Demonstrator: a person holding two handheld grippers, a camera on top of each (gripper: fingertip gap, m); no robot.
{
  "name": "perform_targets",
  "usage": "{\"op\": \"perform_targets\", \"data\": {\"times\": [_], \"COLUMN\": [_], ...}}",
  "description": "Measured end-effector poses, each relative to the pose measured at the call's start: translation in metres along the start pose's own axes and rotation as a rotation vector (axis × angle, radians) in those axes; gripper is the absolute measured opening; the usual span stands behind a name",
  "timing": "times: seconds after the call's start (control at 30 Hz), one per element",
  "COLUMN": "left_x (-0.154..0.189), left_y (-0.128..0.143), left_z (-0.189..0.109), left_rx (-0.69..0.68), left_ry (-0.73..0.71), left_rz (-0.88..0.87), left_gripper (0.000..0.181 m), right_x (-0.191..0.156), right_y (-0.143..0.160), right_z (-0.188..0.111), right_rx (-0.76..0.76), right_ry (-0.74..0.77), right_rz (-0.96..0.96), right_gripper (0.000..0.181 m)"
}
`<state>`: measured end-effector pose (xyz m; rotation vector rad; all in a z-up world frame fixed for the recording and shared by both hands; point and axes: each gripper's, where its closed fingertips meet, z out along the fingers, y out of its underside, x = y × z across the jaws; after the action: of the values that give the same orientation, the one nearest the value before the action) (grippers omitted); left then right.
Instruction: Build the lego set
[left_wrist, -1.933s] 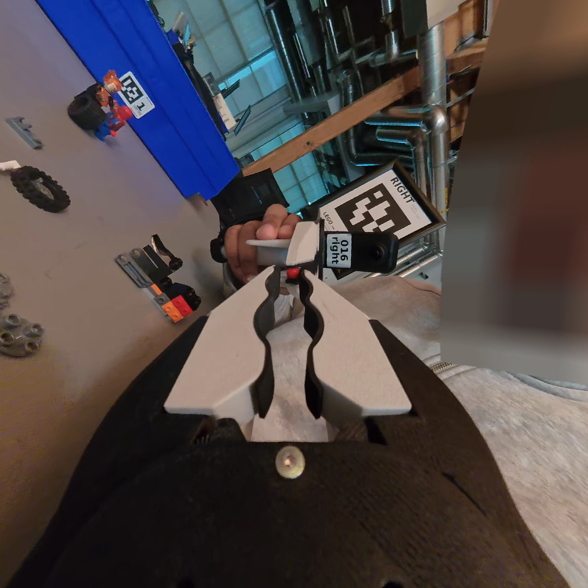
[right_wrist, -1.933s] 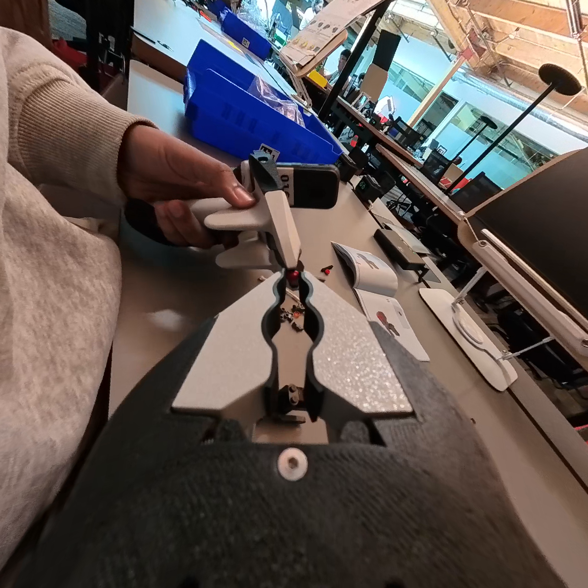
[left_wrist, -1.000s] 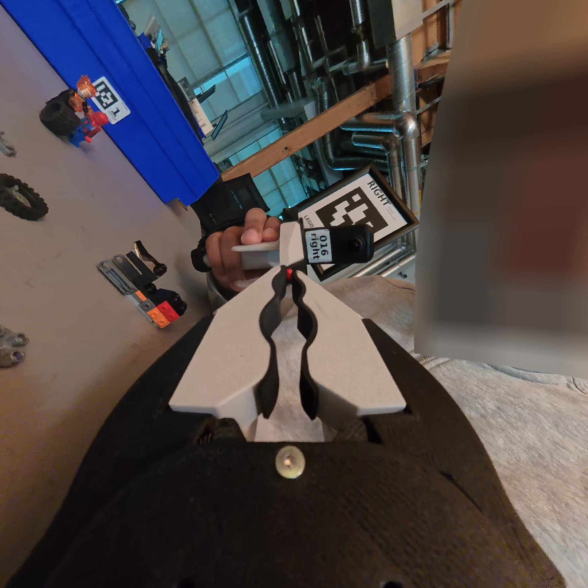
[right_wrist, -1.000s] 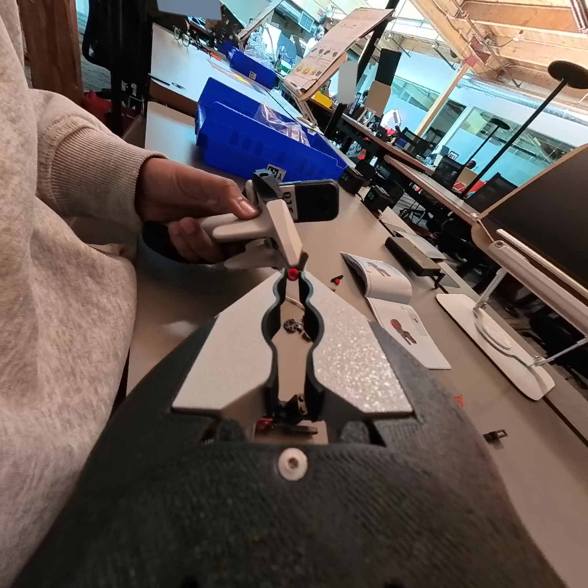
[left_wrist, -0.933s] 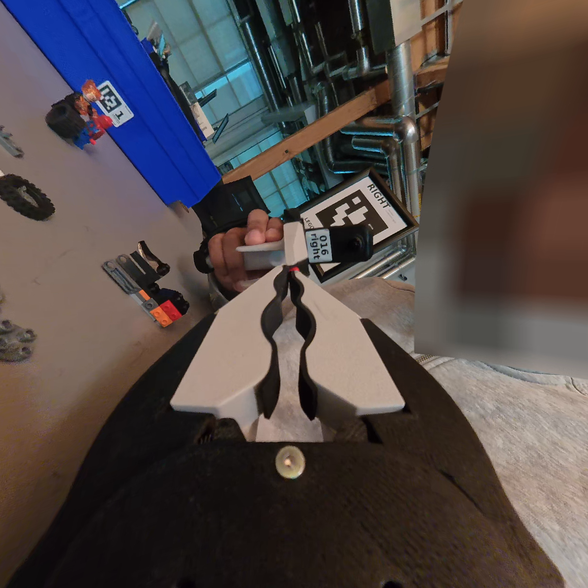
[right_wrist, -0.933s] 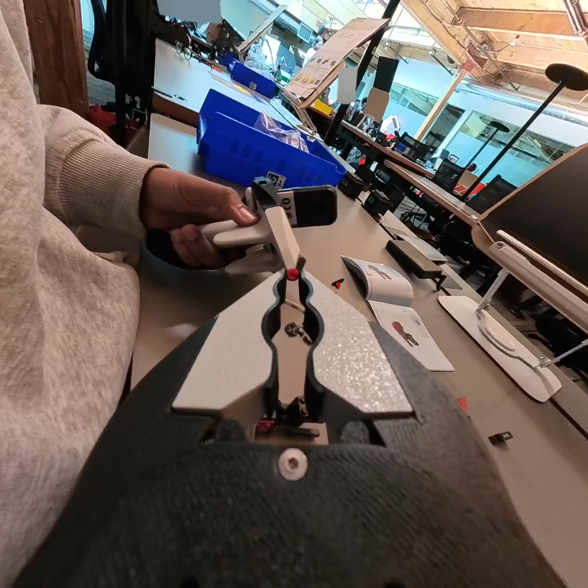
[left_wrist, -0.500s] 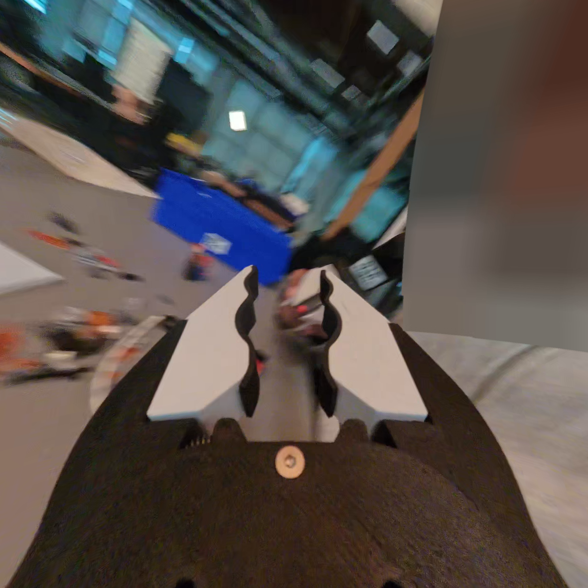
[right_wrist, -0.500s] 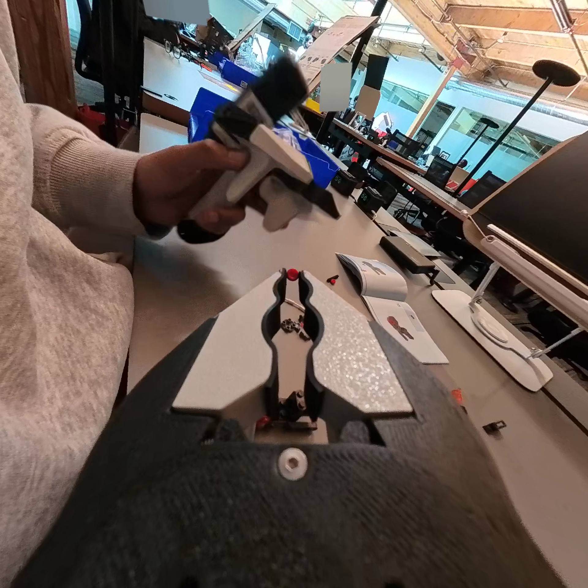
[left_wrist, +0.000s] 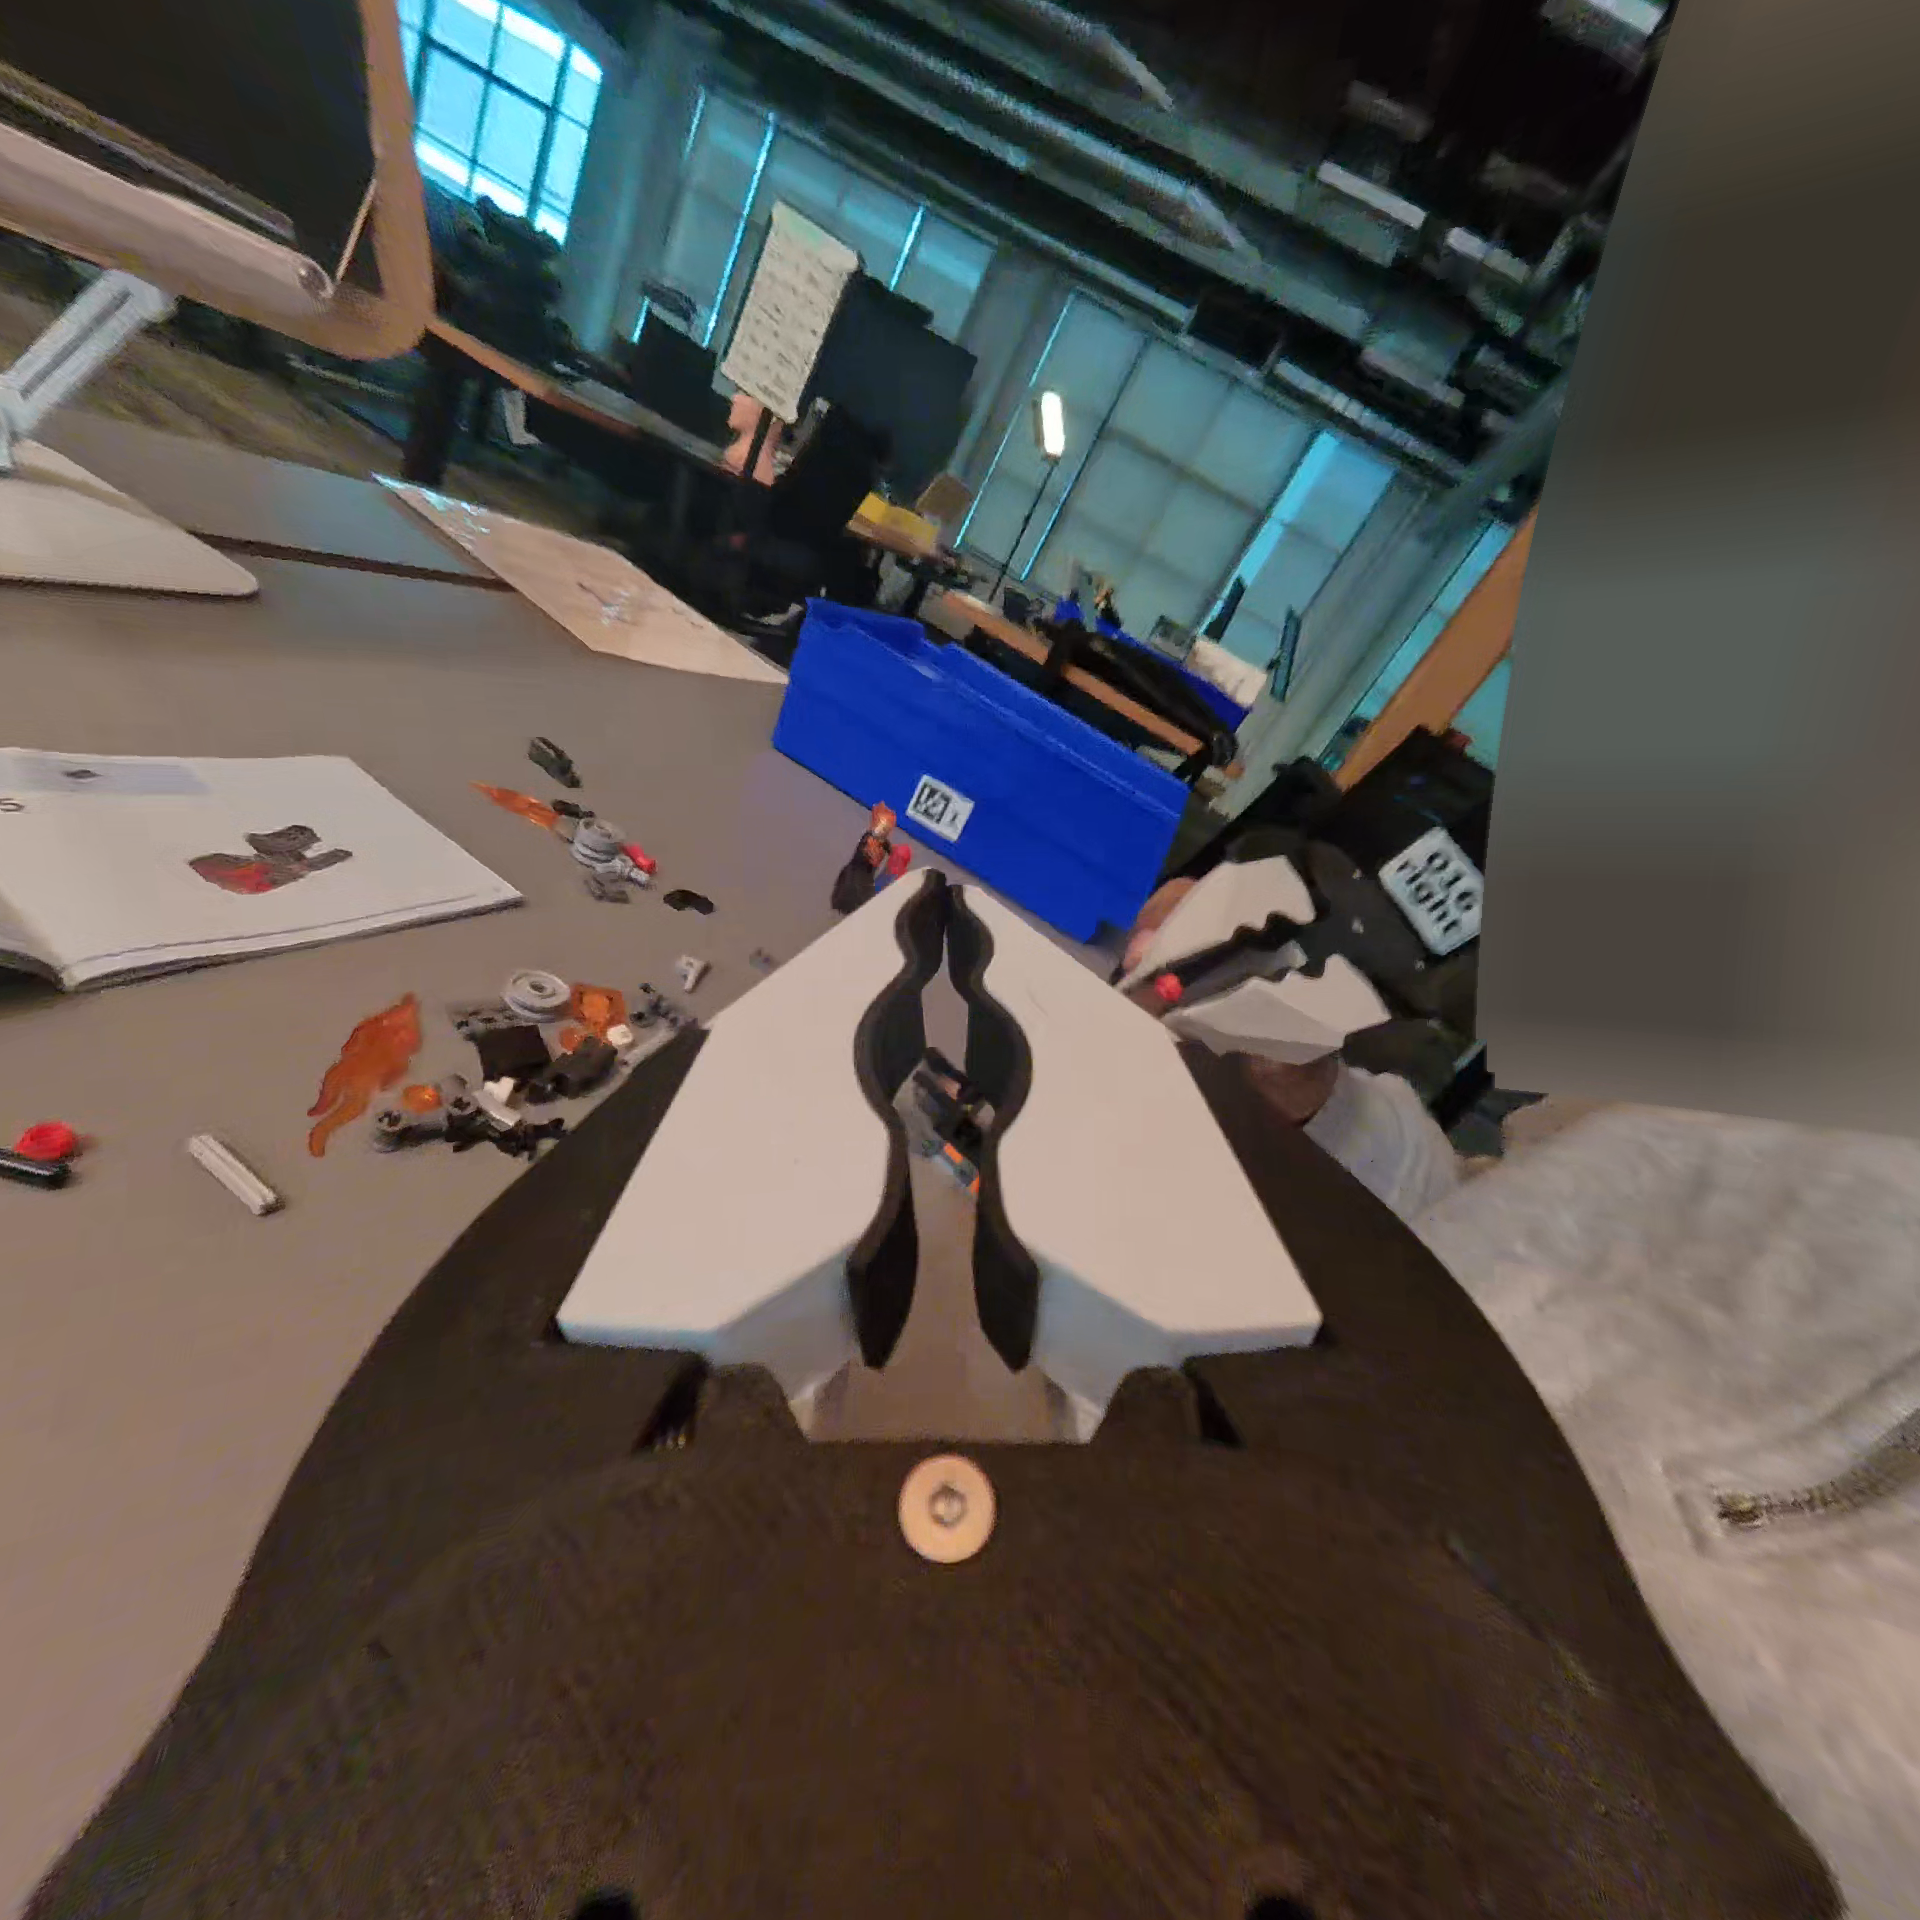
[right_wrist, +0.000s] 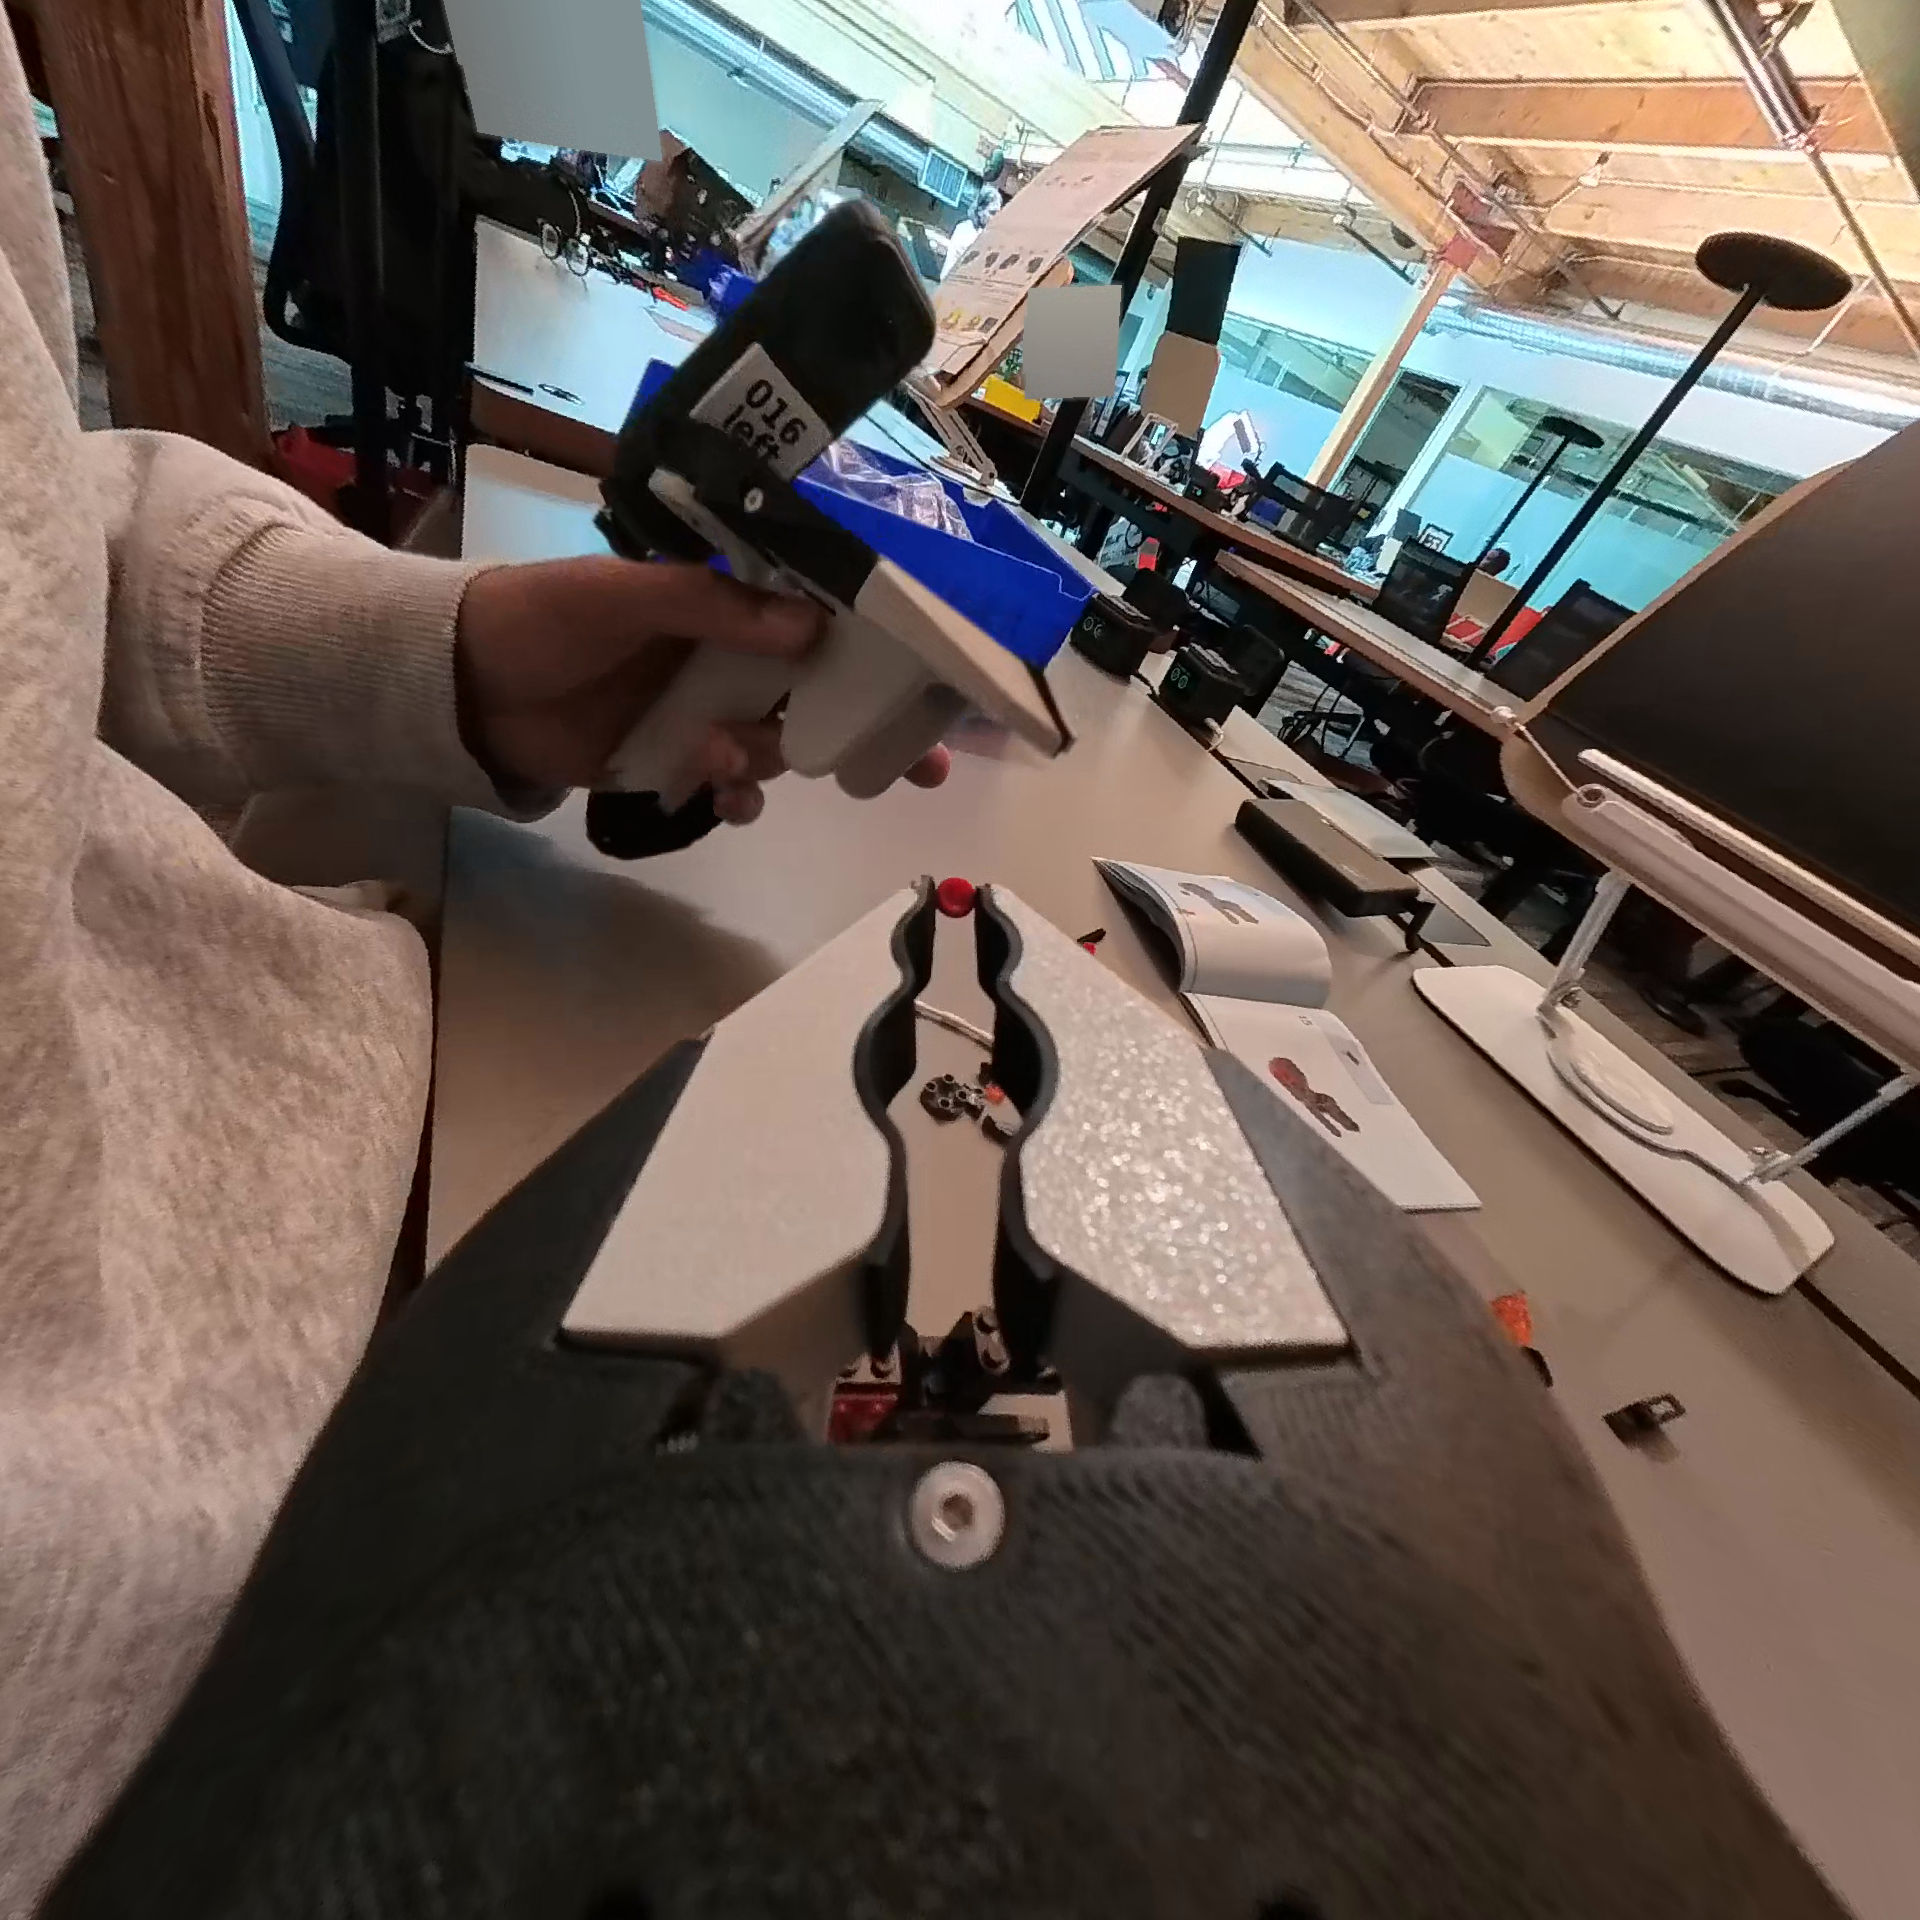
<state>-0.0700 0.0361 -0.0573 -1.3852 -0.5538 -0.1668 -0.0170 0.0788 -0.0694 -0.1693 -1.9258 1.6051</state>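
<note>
My right gripper is shut on a small red round piece at its fingertips, above the grey table. The piece also shows in the left wrist view, in the right gripper. My left gripper is shut and empty, and points across the table toward a minifigure. In the right wrist view the left gripper is held up, to the left of and above the red piece. A part-built dark model lies below the left fingers. Loose pieces and an orange flame piece lie to the left.
An open instruction booklet lies at the left, also in the right wrist view. A blue bin stands behind the minifigure. A white monitor stand base is at the right. A grey bar and a red piece lie near. Across from one pair of fingers to the other is roughly 8 cm. My left gripper's tips are some 15 cm from the grey bar.
The left gripper opened, let go of the red piece, swung away from the right gripper to face the table, and shut again empty. The right gripper still holds the red piece.
</note>
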Motion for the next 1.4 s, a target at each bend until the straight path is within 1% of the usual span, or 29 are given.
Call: {"op": "perform_targets", "data": {"times": [0.03, 0.07, 0.1, 0.13, 0.17, 0.23, 0.3, 0.43, 0.5, 0.63, 0.9, 1.4], "left_x": [-0.001, -0.005, -0.008, -0.007, -0.004, 0.005, 0.012, 0.031, 0.034, 0.036, 0.039, 0.039], "left_y": [0.005, 0.012, 0.024, 0.033, 0.036, 0.036, 0.041, 0.049, 0.049, 0.053, 0.052, 0.053], "left_z": [0.003, 0.006, 0.009, 0.013, 0.017, 0.022, 0.025, 0.029, 0.031, 0.033, 0.034, 0.036], "left_rx": [-0.027, -0.072, -0.146, -0.203, -0.214, -0.196, -0.215, -0.239, -0.235, -0.264, -0.267, -0.266], "left_ry": [-0.028, -0.086, -0.125, -0.134, -0.119, -0.037, 0.038, 0.146, 0.164, 0.159, 0.168, 0.185], "left_rz": [0.042, 0.076, 0.103, 0.111, 0.087, -0.054, -0.176, -0.257, -0.292, -0.280, -0.278, -0.297], "left_gripper": [0.000, 0.000, 0.000, 0.000, 0.000, 0.000, 0.000, 0.000, 0.000, 0.000, 0.000, 0.000], "right_x": [0.001, 0.001, 0.002, 0.002, 0.002, 0.002, 0.005, 0.007, 0.005, 0.004, 0.002, 0.002], "right_y": [0.000, -0.001, -0.002, -0.002, -0.003, -0.003, 0.000, 0.007, 0.007, 0.008, 0.015, 0.017], "right_z": [0.000, 0.000, 0.000, 0.000, 0.000, 0.001, 0.000, -0.002, -0.003, -0.002, -0.001, -0.001], "right_rx": [0.004, 0.008, 0.013, 0.017, 0.019, 0.014, -0.008, -0.048, -0.048, -0.052, -0.096, -0.112], "right_ry": [0.002, 0.004, 0.004, 0.004, 0.005, 0.010, 0.028, 0.045, 0.040, 0.038, 0.043, 0.041], "right_rz": [0.004, 0.008, 0.012, 0.013, 0.013, 0.005, -0.013, -0.046, -0.046, -0.054, -0.095, -0.096], "right_gripper": [0.006, 0.006, 0.006, 0.005, 0.006, 0.006, 0.005, 0.005, 0.005, 0.005, 0.006, 0.006]}}
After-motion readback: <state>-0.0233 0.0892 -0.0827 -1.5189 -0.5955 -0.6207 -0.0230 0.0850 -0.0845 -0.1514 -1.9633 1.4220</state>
